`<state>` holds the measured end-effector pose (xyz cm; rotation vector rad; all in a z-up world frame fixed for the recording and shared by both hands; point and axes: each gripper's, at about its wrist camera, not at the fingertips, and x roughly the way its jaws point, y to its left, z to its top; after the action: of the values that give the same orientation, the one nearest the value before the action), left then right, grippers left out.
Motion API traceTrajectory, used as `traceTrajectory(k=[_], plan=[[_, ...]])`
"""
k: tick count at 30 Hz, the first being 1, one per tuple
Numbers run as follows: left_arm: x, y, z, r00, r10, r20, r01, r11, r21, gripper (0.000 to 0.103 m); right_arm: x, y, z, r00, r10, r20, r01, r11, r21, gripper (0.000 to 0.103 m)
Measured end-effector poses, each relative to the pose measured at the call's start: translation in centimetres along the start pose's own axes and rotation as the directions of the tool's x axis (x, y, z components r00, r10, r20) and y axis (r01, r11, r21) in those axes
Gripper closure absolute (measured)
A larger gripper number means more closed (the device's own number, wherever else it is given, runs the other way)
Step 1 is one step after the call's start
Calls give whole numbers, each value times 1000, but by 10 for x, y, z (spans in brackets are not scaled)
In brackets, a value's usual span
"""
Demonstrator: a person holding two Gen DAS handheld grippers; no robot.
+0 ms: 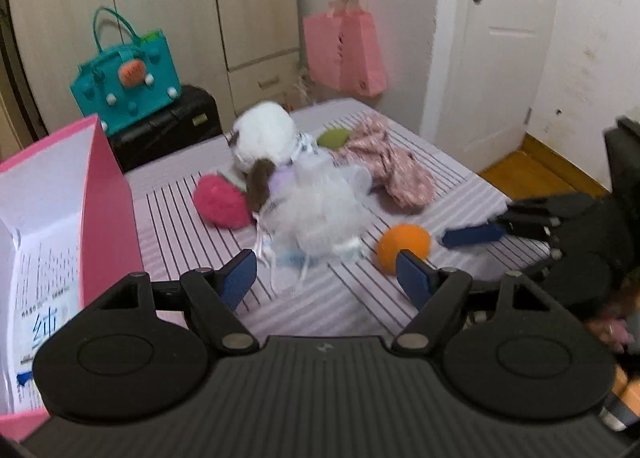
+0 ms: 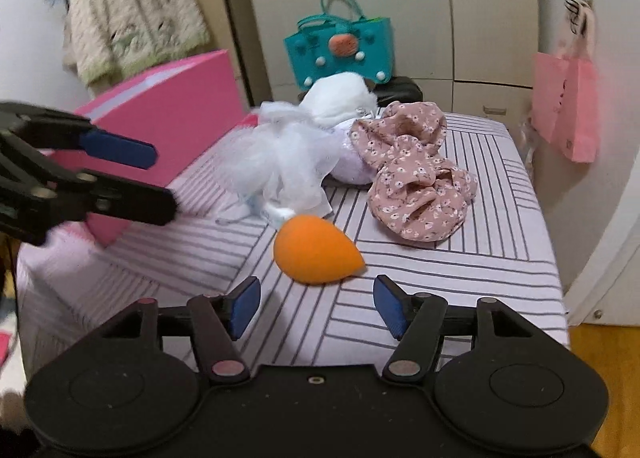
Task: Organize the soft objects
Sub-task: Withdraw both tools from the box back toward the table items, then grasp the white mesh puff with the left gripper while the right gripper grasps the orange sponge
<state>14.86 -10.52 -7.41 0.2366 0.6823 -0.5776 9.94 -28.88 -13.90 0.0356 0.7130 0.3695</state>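
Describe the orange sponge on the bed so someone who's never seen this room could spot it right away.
Start at the striped bed cover; near its front edge, just ahead of the open right gripper, lies the orange sponge. It sits beside the white mesh puff and in front of the floral pink cloth. It is the only smooth, teardrop-shaped orange thing there.

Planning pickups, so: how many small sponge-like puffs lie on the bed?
3: an orange sponge nearest the grippers, a magenta puff left of the plush doll, and a green one behind it. Others may hide under the floral cloth.
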Motion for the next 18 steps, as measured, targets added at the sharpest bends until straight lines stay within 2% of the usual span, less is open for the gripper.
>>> traceTrajectory(k=[3,5,9,14,18], plan=[[12,2,1,1000,-6,9,7,999,-42,27,6,-1,-4,999,3,34,-5,999,42,32],[18,2,2,1000,-3,15,3,999,-53,27,9,3,-9,998,-9,68,7,1000,24,32],[28,-3,5,999,29,41,-28,999,-26,27,16,11,-12,993,-49,104,50,999,-11,31],[43,-7,13,999,14,48,-13,1000,-25,27,24,14,-9,989,-88,121,90,996,-8,29],[52,-10,16,995,69,67,-68,998,-19,27,23,13,-10,986,-99,137,97,995,21,28]])
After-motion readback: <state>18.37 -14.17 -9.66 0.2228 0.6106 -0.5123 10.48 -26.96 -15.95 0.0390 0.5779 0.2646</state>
